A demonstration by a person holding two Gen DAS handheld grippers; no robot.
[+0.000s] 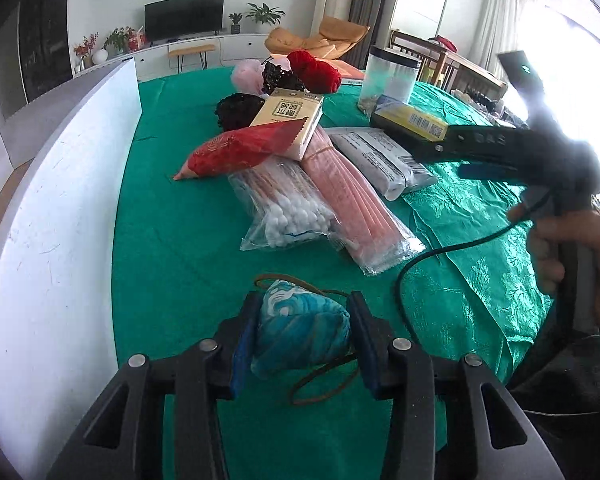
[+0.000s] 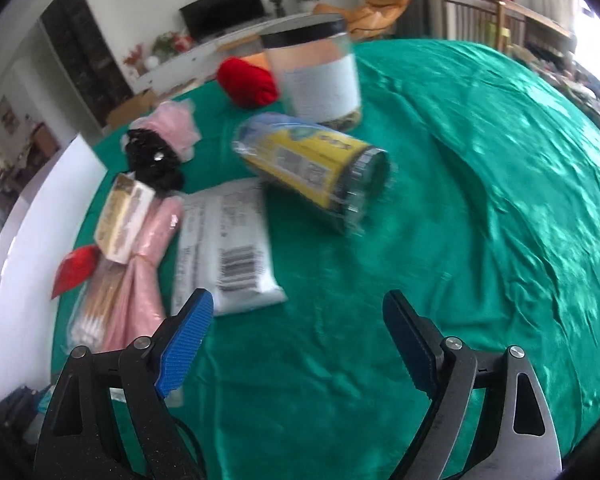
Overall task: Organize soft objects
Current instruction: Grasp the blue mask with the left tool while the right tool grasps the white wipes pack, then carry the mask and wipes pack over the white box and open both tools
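The left claw [image 1: 300, 336] pinches a small blue-patterned fabric pouch [image 1: 300, 332] between its blue pads, the pouch's brown cord [image 1: 324, 384] trailing loose beneath it, at the near edge of the green-clothed worktop [image 1: 172, 248]. The right claw [image 2: 296, 344] stands spread, with nothing between its pads, over bare cloth.

Farther out, most items lie in a loose heap: a red foil packet [image 1: 240, 152], a tissue pack [image 1: 288, 116], a bag of cotton swabs [image 1: 284, 208], a pink sleeve pack [image 1: 352, 208], a grey-white pack [image 1: 384, 156], black scrunchies [image 1: 236, 110], red yarn [image 1: 314, 70] and a pink puff [image 1: 246, 74]. A yellow-labelled pack [image 2: 312, 164] and a clear jar [image 2: 316, 76] sit to the right.

I judge the sorting barely begun: one pouch is in hand, everything else is ungrouped, and no destination is plain.
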